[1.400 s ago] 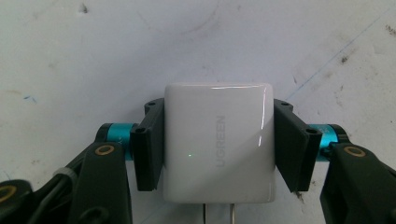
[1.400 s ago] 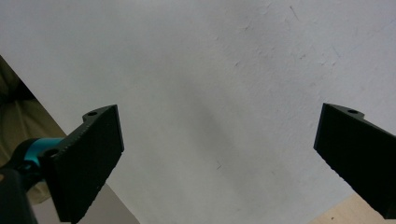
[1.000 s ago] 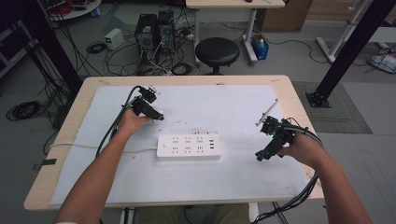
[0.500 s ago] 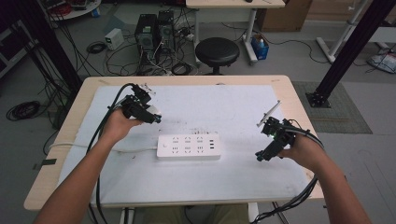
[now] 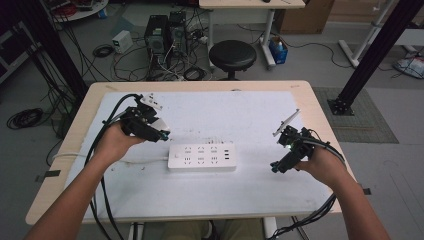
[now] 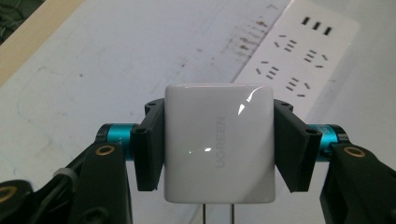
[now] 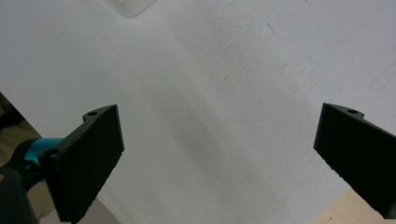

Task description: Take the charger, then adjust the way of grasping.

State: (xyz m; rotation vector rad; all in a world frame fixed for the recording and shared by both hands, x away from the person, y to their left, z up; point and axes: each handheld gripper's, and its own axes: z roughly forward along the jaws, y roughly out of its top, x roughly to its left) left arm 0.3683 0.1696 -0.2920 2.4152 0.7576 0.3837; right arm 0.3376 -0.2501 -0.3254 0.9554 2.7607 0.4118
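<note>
My left gripper (image 6: pixel 218 144) is shut on a white UGREEN charger (image 6: pixel 218 140), its two metal prongs pointing back toward the camera. In the high view that left gripper (image 5: pixel 159 131) hovers left of the white power strip (image 5: pixel 201 157), which lies in the middle of the white mat. In the left gripper view the power strip (image 6: pixel 299 51) lies ahead at the upper right, its sockets and USB ports facing up. My right gripper (image 5: pixel 276 166) is held over the right side of the mat; in the right gripper view it (image 7: pixel 219 154) stands wide open above bare mat.
The white mat (image 5: pixel 210 200) covers a wooden table (image 5: pixel 320 107). The strip's cord (image 5: pixel 75 156) runs off to the left edge. A corner of the strip (image 7: pixel 133 5) peeks in at the top of the right gripper view. Behind the table stand a black stool (image 5: pixel 232 54) and tangled cables on the floor.
My left hand has drawn back to the left and slightly toward the person, away from the far side of the strip, carrying the charger. The right gripper has barely moved.
</note>
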